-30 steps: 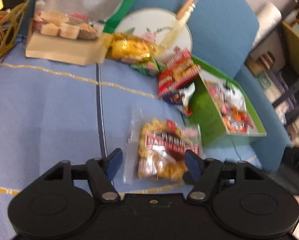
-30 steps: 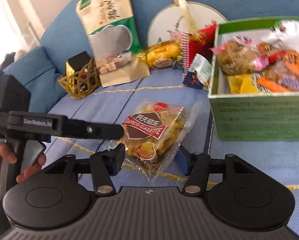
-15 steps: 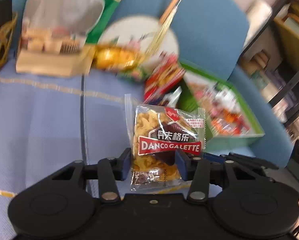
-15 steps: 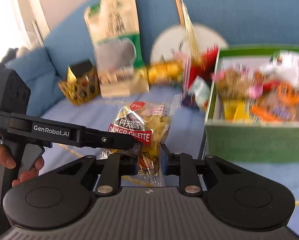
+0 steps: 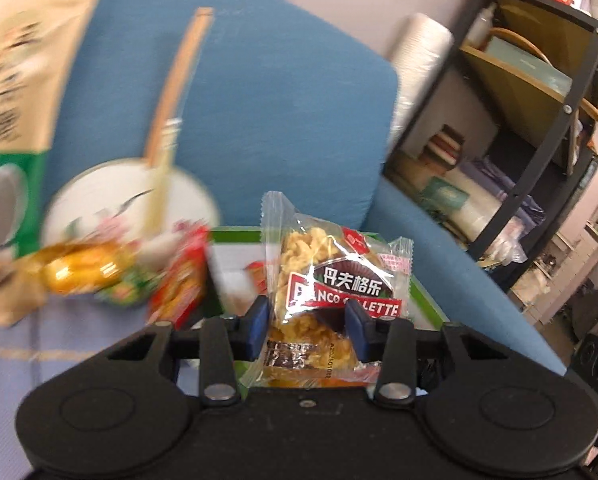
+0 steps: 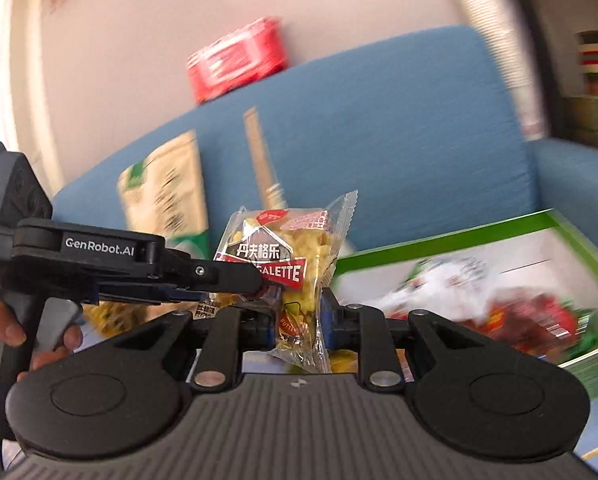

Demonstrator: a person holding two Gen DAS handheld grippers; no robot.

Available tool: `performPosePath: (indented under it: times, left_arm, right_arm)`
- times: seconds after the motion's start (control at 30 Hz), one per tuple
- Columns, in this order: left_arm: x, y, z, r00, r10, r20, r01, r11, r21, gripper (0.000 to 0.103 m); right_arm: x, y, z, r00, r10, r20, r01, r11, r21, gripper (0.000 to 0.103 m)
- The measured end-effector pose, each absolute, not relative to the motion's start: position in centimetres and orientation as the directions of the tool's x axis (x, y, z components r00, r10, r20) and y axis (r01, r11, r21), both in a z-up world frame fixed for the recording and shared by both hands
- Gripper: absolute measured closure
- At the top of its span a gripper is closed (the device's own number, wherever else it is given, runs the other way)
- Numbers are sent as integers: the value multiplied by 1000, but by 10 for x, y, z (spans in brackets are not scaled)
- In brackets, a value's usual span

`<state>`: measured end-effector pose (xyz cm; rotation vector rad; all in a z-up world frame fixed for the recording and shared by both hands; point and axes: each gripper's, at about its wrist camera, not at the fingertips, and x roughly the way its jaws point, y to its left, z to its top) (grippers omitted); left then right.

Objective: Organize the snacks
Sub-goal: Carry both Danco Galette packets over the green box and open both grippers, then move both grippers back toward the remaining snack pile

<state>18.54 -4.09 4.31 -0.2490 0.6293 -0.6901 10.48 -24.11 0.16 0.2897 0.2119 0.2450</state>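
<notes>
Both grippers on one item: clear plastic packet of yellow galette snacks with red-and-brown label (image 5: 331,292), held up off the blue sofa (image 5: 283,92).

Left gripper (image 5: 306,316) pinches the packet's lower half, blue pads on both sides. Right gripper (image 6: 299,314) pinches its lower edge too, jaws nearly together on the film. In the right wrist view, the left gripper comes in from 9 o'clock.

Step in hand, my read: carry it to the green-rimmed cardboard box (image 6: 571,236) at 3 o'clock of the packet. Doing it well:
- one gripper should let go first; two grips pulling apart could tear or crush it
- keep the pinch light, contents look brittle
- lower into the box before opening, don't drop from height

Box contents: blurred mix of red, white and green wrappers (image 6: 499,300), already fairly full. Aim for the near, barer part if there is one; blur hides it.
</notes>
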Motion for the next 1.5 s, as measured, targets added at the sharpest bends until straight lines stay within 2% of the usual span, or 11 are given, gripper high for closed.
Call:
performPosePath:
  times: [0.27, 0.53, 0.57, 0.6, 0.63, 0.67, 0.97, 1.13, 1.17, 1.27, 1.5]
  left_arm:
    - [218, -132, 45, 527, -690, -496, 595, 716, -364, 71]
    - [237, -173, 33, 502, -686, -526, 609, 713, -348, 71]
    - [238, -174, 33, 513, -678, -527, 608, 720, -335, 65]
    - [239, -175, 34, 529, -664, -529, 603, 732, -316, 47]
    - [239, -173, 34, 551, -649, -524, 594, 746, -299, 16]
    - [238, -170, 34, 572, -634, -519, 581, 761, -289, 1]
    - [231, -132, 33, 636, -574, -516, 518, 813, -266, 0]
    - [223, -112, 31, 658, -541, -524, 488, 836, -250, 0]
    - [218, -107, 30, 671, -530, -519, 477, 844, -245, 0]
    - [200, -82, 30, 706, -521, -481, 448, 853, -267, 0]
    - [185, -15, 13, 765, -399, -505, 323, 917, -233, 0]
  right_arm:
    - [111, -277, 0, 984, -34, -173, 86, 948, 305, 65]
    - [119, -320, -12, 971, -146, -190, 212, 891, 401, 65]
    - [122, -322, -14, 968, -158, -196, 226, 889, 399, 65]
    - [126, -323, -17, 962, -172, -212, 245, 886, 394, 64]
    - [129, -323, -20, 955, -183, -233, 263, 885, 384, 59]
    - [132, -324, -24, 946, -196, -259, 286, 881, 377, 55]
    - [112, -297, -9, 969, -187, -162, 224, 940, 258, 56]
    - [129, -283, -17, 966, -81, -246, 132, 971, 197, 54]
    - [129, -281, -18, 965, -69, -253, 120, 974, 193, 48]
    - [120, -266, -13, 979, -30, -202, 63, 985, 161, 0]
    - [116, -214, -16, 971, 102, -214, -101, 995, 17, 0]
